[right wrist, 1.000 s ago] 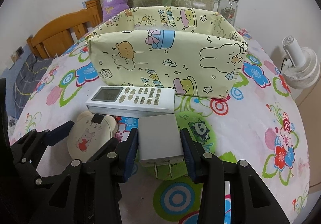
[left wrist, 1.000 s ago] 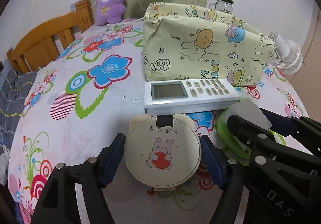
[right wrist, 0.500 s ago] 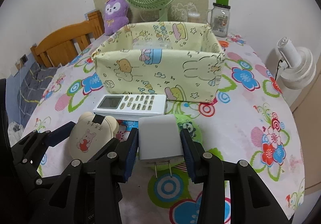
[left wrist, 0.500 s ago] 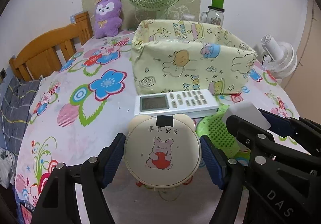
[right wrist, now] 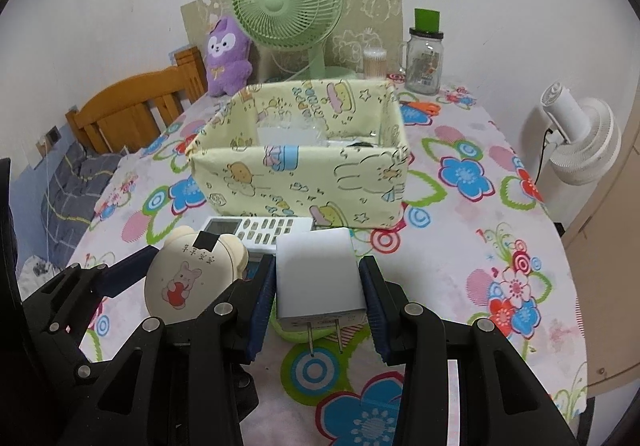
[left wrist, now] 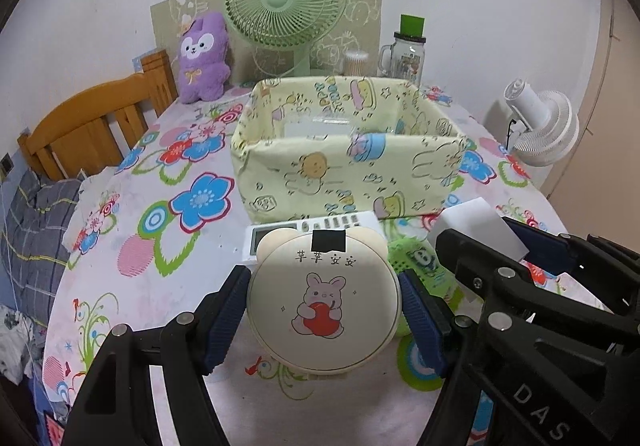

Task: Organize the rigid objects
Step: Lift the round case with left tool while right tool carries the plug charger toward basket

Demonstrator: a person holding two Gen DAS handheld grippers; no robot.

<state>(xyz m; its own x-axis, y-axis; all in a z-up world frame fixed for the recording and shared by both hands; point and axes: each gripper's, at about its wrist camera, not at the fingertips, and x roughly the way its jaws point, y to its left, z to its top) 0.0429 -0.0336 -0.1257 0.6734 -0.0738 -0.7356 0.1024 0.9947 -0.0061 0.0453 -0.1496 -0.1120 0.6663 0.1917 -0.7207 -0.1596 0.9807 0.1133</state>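
My left gripper [left wrist: 323, 304] is shut on a round cream bear-eared case [left wrist: 324, 298] with a rabbit print and holds it above the table; the case also shows in the right wrist view [right wrist: 188, 276]. My right gripper [right wrist: 318, 286] is shut on a white plug adapter [right wrist: 318, 276], prongs pointing toward the camera; the adapter also shows in the left wrist view [left wrist: 476, 226]. A yellow fabric basket [right wrist: 304, 178] stands beyond, with pale items inside. A white remote control [right wrist: 260, 230] lies on the table in front of the basket, below both held things.
A green fan [right wrist: 286, 2], a purple plush [right wrist: 228, 54], a glass jar [right wrist: 424, 58] and a cotton-swab tub [right wrist: 374, 62] stand behind the basket. A white fan [right wrist: 580, 138] stands at the right edge. A wooden headboard [right wrist: 132, 106] is left. A green object [left wrist: 420, 258] lies under the grippers.
Both grippers have risen and pulled back with the case and the adapter in them. The basket and remote now look lower and farther, and the basket's inside shows.
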